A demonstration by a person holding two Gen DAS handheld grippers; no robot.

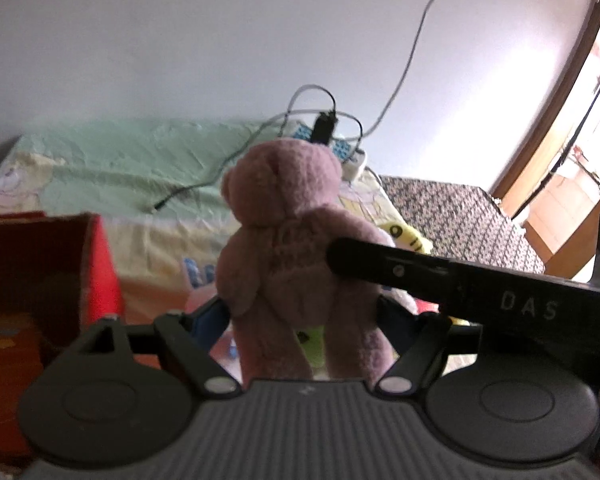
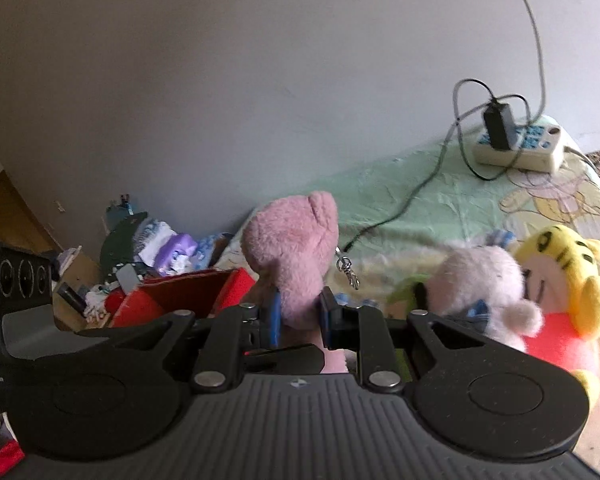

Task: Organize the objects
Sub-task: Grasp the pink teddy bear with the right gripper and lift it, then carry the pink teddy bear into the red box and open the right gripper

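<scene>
A pink plush bear [image 1: 284,240] hangs upright above the bed, seen from behind. My left gripper [image 1: 302,312] is open around its lower body, blue pads on either side. My right gripper [image 2: 300,316] is shut on the pink plush bear [image 2: 296,248] and reaches in from the right in the left wrist view [image 1: 340,256]. A red cardboard box [image 1: 40,280] stands open at the left, and it also shows in the right wrist view [image 2: 188,292]. A white plush [image 2: 484,280] and a yellow tiger plush [image 2: 560,264] lie on the bed.
The bed [image 1: 100,160] has a pale green cartoon sheet. A white power strip [image 2: 520,144] with a black adapter and cables lies near the wall. A patterned surface [image 1: 460,220] adjoins the bed. Clutter [image 2: 156,248] sits behind the box.
</scene>
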